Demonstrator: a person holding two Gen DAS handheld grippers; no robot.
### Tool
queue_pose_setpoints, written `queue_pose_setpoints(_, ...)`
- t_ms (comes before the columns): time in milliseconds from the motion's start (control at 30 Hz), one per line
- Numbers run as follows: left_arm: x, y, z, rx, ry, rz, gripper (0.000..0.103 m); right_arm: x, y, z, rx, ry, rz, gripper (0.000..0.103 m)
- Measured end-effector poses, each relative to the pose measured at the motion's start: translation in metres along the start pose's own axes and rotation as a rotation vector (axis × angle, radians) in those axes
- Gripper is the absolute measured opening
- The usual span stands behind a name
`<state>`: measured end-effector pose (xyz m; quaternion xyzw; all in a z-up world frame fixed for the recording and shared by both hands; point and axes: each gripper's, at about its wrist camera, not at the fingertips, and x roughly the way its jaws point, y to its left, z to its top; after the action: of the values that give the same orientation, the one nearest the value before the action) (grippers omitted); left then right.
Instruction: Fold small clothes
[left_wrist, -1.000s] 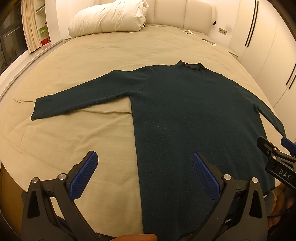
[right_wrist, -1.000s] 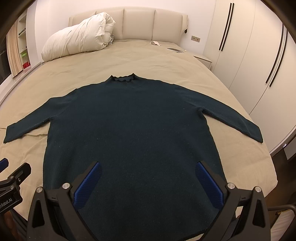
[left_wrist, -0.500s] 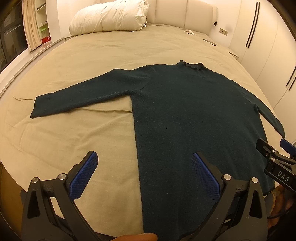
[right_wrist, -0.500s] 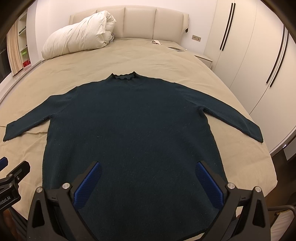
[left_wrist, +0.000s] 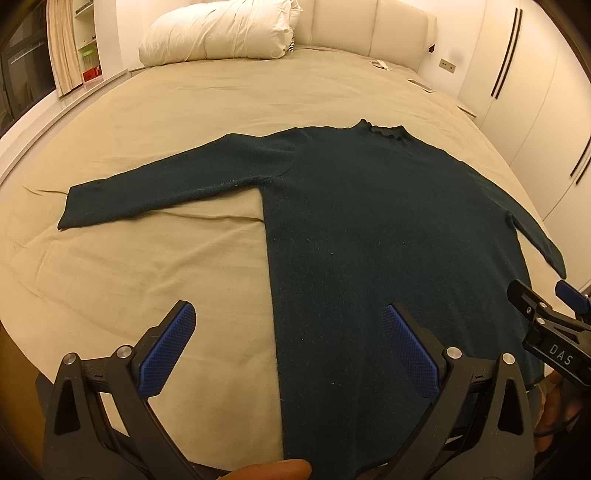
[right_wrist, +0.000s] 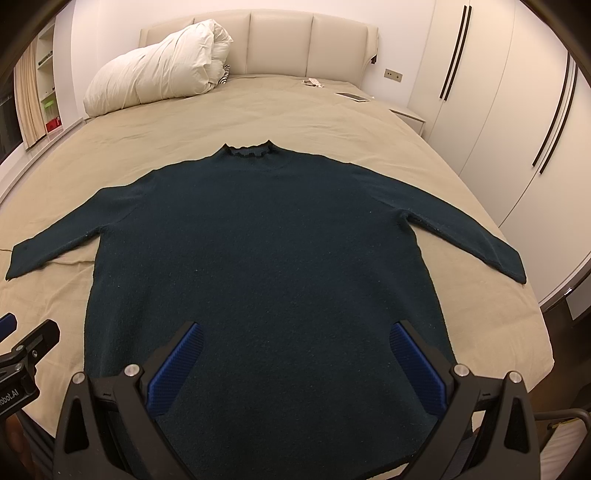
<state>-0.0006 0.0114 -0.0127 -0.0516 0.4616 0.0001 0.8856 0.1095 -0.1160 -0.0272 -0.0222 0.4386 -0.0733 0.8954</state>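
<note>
Opening stage of the fold. A dark sweater (right_wrist: 258, 266) lies flat and face up on the bed (right_wrist: 332, 118), its collar (right_wrist: 246, 150) pointing toward the headboard (right_wrist: 258, 48) and its hem at the near edge of the bed.

Left of the sweater's body, the left sleeve (left_wrist: 166, 188) stretches straight out over the bare sheet. The left tongs (left_wrist: 288, 350) hang above the sweater's lower left side seam, released, with nothing between the blue pads (left_wrist: 166, 350); one pad is over the sheet, the other over the knit.

Over the middle of the sweater's lower body, the right tongs (right_wrist: 295, 365) hang likewise spread wide and empty.

Right of the body, the right sleeve (right_wrist: 480, 240) reaches out and down toward the bed's edge. Beyond the collar, a rolled duvet (right_wrist: 155, 81) rests against the headboard, well apart from the sweater.

No fold is yet made. The likely next move is a descent to pinch a sleeve cuff or hem corner and carry it across the body; the soft knit calls for a grip on the fabric alone, without catching the sheet.
</note>
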Motion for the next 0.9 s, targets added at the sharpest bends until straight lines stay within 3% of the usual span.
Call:
queue_pose_setpoints(533,0.005,0.029,0.0,-0.087,-0.049,-0.022,0.103,0.005,0.01,0.002,-0.027,0.02,-0.006,0.103)
queue_pose_setpoints(700,0.018,0.077,0.004,-0.226,-0.023,-0.119,0.103,0.005,0.011,0.006,-0.012,0.013,0.038,0.103)
queue_pose_setpoints(833,0.031,0.137,0.011,-0.398,-0.025,-0.262,0.103,0.0,0.011,0.013,0.043,-0.023,0.157,0.103)
queue_pose_setpoints(900,0.033,0.171,0.015,-0.483,-0.079,-0.3,0.103,-0.005,0.01,0.019,0.081,-0.047,0.233,0.103)
